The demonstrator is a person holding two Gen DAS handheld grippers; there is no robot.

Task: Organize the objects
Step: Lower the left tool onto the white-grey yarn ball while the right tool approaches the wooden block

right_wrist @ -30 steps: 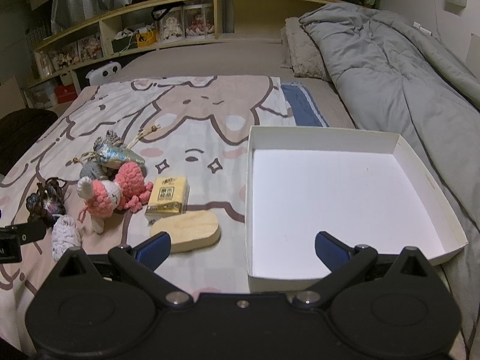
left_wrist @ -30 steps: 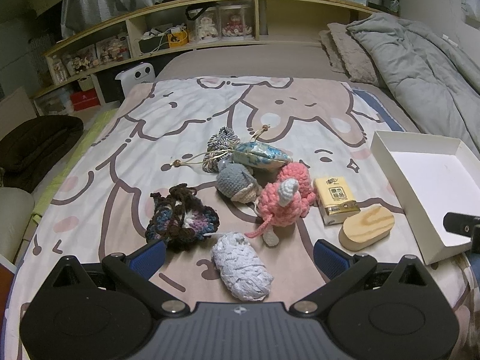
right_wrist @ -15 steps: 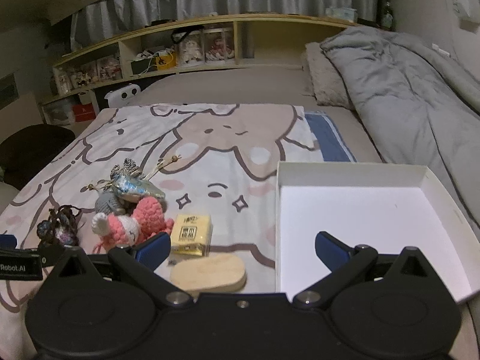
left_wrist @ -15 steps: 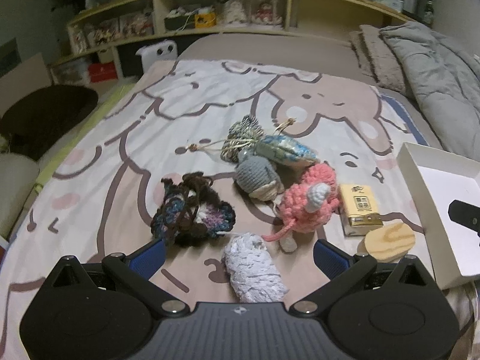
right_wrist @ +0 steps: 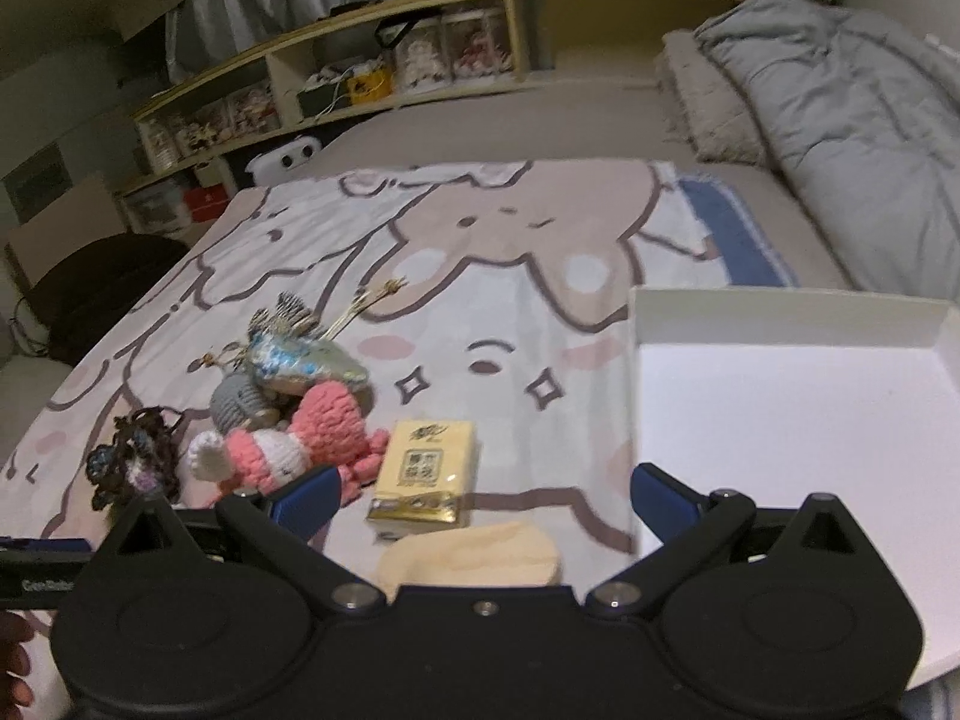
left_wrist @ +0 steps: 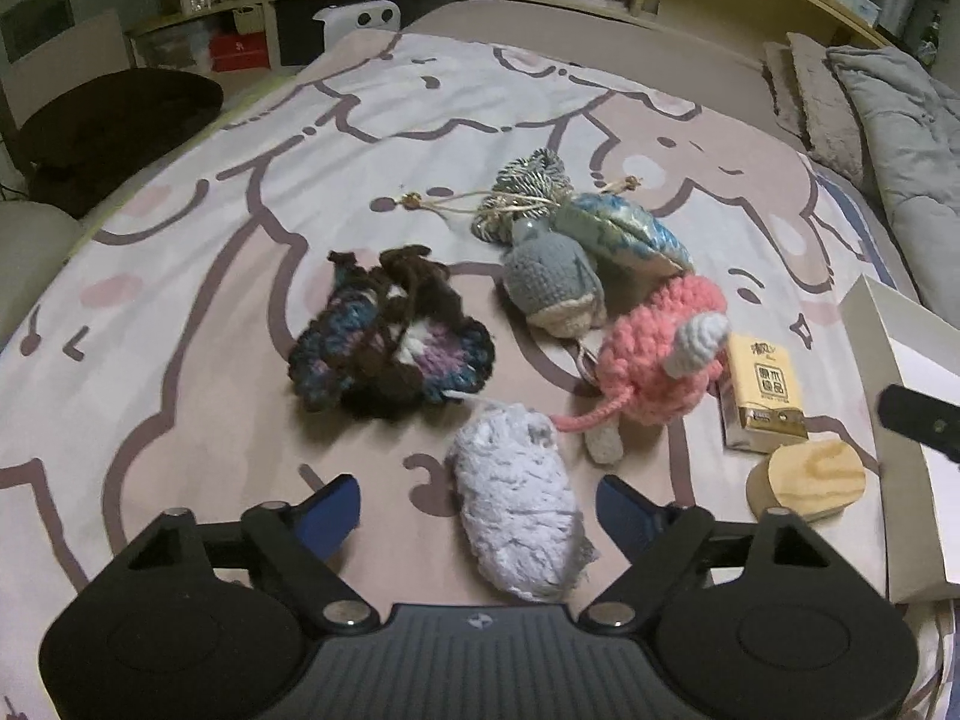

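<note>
Nothing is lying in the shallow white cardboard box (right_wrist: 780,420) yet; I am holding both jaws wide and empty, crocheted toys (left_wrist: 654,354) and yellow tissue pack (right_wrist: 426,468) waiting on the bed.

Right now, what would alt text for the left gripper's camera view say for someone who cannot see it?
An open left gripper hovers over a white yarn bundle on a cartoon-print blanket. Beyond lie a dark crocheted piece, a pink knitted toy, a tissue pack, a wooden block and a white box.

Black left tool (left_wrist: 477,501), blue fingertips (left_wrist: 327,510), silver screws
</note>
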